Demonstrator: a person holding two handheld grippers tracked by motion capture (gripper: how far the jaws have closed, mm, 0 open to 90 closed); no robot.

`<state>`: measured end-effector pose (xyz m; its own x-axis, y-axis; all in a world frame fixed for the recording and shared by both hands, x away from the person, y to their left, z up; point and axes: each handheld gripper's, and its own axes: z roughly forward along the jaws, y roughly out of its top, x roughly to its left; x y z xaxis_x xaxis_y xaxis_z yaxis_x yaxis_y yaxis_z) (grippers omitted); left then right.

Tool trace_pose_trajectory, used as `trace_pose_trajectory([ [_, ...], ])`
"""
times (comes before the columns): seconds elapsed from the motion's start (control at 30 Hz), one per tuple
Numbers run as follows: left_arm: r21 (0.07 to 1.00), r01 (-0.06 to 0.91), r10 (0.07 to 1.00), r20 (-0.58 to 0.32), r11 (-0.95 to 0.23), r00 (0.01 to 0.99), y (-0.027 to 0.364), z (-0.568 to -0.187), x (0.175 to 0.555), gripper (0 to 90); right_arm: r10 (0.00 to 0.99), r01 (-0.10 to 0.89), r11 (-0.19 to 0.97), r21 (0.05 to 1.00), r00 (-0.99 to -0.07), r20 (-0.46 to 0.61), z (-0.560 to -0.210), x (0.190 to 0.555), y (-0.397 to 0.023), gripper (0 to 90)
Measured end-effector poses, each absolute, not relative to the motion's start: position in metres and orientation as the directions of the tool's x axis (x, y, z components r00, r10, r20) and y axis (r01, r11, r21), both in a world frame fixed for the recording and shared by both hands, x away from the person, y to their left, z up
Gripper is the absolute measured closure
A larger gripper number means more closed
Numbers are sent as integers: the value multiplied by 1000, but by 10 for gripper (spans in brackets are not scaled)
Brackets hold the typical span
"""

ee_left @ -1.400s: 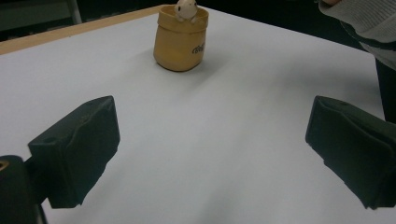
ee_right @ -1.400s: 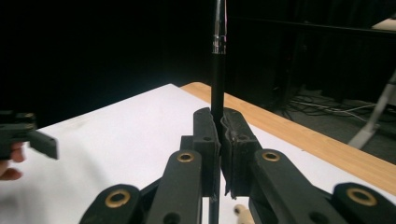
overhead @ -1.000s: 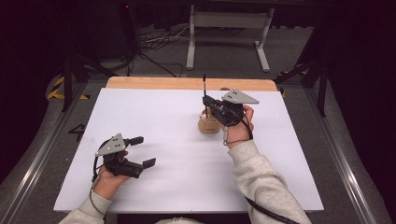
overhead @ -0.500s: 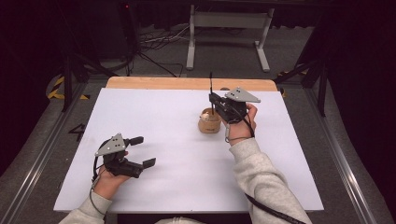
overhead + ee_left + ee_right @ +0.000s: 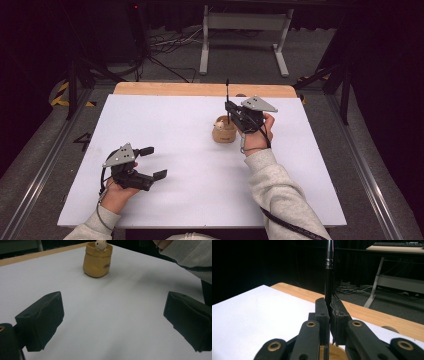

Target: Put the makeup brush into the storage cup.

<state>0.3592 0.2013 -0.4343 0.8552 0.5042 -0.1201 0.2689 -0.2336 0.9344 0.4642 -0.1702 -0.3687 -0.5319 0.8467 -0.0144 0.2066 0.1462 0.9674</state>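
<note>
Between right tongs [image 5: 329, 312], slim black pen [image 5: 328, 277]

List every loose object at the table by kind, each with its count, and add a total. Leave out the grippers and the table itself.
Pen-like black stick, held upright between the right gripper's jaws: 1
Tan sack-shaped holder: 1
Small white figure sitting in the holder's mouth: 1
Total: 3
</note>
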Motion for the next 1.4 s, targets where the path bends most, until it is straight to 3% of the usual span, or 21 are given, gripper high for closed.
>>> trace_pose_trajectory([
  [0.93,930,274,506,-118,-246,854,201,-436,360,39,851,275,147,950,-525,21,-405,470,-178,847],
  [1.1,930,275,506,-121,-243,854,201,-436,360,39,846,272,123,954,-531,43,-405,469,-181,766],
  [1.4,931,277,507,-126,-236,853,202,-436,360,38,817,244,89,966,-572,69,-399,466,-189,454],
])
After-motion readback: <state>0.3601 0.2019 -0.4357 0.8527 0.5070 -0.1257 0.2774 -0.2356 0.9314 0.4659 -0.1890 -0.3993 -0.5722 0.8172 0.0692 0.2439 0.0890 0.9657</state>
